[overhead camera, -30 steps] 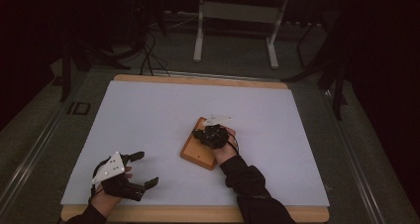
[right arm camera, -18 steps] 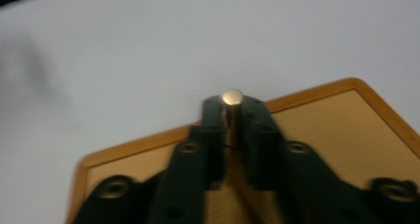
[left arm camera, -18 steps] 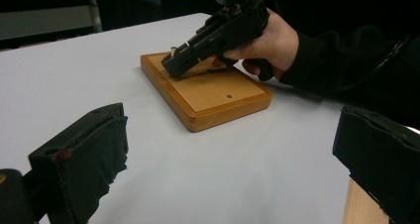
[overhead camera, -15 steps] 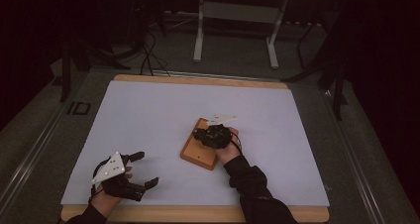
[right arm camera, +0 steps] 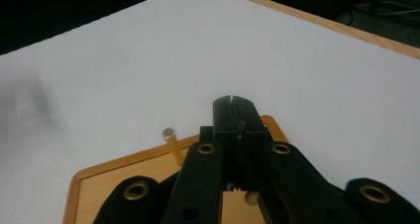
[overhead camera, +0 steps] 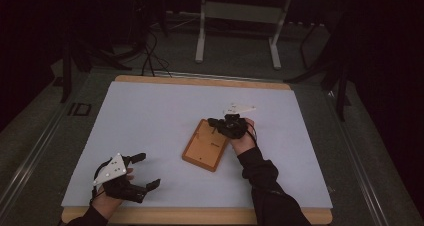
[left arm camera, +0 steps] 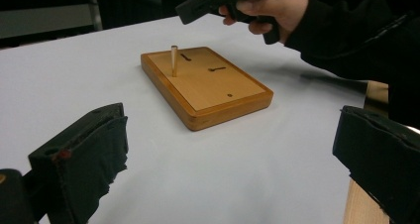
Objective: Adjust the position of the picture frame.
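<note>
A wooden board (overhead camera: 202,151) lies on the white table sheet (overhead camera: 150,111), right of centre. One pale peg (left arm camera: 174,60) stands upright in the board's (left arm camera: 218,87) far end, and two dark slots and a small hole mark its top. My right gripper (overhead camera: 214,122) hovers above that end. Its jaws have just closed and are shut with nothing between them (right arm camera: 232,105); the peg (right arm camera: 171,144) stands to their left, apart from them. My left gripper (overhead camera: 147,171) rests near the front left edge, wide open and empty (left arm camera: 233,159), facing the board.
The table's wooden rim (overhead camera: 200,216) runs along the front, close to my left hand. A metal stand (overhead camera: 237,31) and cables are on the dark floor beyond the far edge. White sheet lies bare on all sides of the board.
My right hand has lifted up off the board's far end and shifted slightly away. The left gripper has stayed where it was.
</note>
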Demonstrator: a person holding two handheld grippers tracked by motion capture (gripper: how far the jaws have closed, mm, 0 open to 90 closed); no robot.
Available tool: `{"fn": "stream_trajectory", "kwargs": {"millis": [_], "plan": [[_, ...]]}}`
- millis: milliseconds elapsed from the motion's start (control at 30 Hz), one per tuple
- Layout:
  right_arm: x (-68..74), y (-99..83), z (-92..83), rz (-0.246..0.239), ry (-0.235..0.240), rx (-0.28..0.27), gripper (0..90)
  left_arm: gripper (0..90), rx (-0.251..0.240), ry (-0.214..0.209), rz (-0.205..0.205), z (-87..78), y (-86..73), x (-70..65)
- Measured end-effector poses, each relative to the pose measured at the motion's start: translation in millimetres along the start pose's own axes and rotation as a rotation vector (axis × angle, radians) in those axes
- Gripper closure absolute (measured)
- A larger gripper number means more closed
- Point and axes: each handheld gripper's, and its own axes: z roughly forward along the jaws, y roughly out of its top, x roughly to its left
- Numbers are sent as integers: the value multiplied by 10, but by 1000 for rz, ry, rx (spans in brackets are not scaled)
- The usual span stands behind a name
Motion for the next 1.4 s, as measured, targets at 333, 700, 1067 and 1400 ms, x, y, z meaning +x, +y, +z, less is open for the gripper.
{"fn": "stream_trajectory", "kwargs": {"millis": [333, 700, 1067, 1400], "plan": [[-139, 79, 371, 21, -11, 50, 900, 9, -6, -5, -3, -15, 1, 0], [-173, 136, 698, -13, -1, 122, 900, 9, -10, -5, -8, -24, -4, -2], [-201, 168, 873, -3, -18, 197, 900, 9, -17, -4, -11, -33, 0, -2], [-208, 163, 961, -12, -45, 270, 900, 9, -15, -1, -5, -44, 2, -7]]}}
